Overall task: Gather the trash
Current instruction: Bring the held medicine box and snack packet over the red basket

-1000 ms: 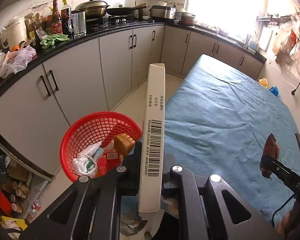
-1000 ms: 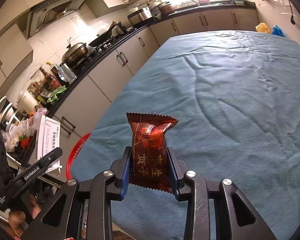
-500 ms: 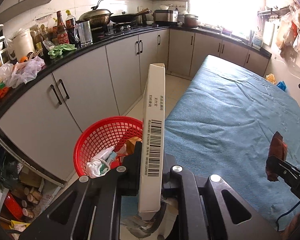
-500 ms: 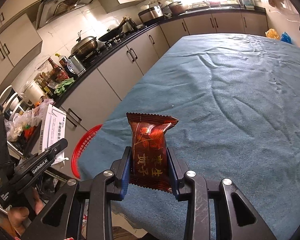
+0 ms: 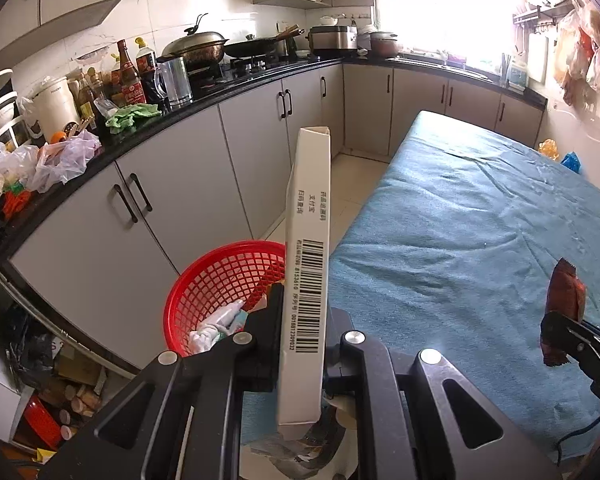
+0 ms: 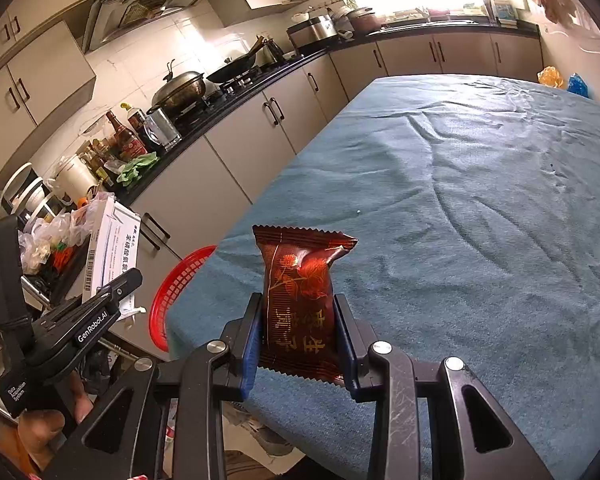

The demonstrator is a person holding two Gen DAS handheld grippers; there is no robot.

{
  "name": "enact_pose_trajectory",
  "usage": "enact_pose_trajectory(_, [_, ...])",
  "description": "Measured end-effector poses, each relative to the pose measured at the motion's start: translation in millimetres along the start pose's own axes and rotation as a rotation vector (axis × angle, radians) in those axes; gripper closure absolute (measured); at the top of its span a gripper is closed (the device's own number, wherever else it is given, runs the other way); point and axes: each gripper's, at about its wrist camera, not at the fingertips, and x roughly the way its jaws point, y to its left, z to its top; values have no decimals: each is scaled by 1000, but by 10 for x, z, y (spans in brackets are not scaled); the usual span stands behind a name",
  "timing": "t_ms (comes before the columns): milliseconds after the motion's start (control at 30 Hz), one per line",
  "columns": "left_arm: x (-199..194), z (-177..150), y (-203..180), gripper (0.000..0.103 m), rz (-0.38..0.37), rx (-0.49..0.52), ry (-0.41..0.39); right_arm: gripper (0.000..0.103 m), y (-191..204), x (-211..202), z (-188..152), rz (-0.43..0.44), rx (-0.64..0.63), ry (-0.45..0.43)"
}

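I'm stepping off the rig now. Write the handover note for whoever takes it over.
Left hand-held gripper: shut on the white box, held upright.
Right hand-held gripper: shut on the brown snack packet, above the near edge of the blue-covered table.
Red basket: on the floor beside the table's near left corner, some trash already inside.
Left to do: drop box and packet into the basket.

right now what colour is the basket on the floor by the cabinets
Red, with an open mesh wall; the basket shows best in the left wrist view.
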Motion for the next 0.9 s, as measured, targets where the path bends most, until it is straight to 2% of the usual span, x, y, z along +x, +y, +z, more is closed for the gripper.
enact_pose_trajectory(900, [92,-41,90,90,20,-7,19,66,59,37,-55,5,-5,16])
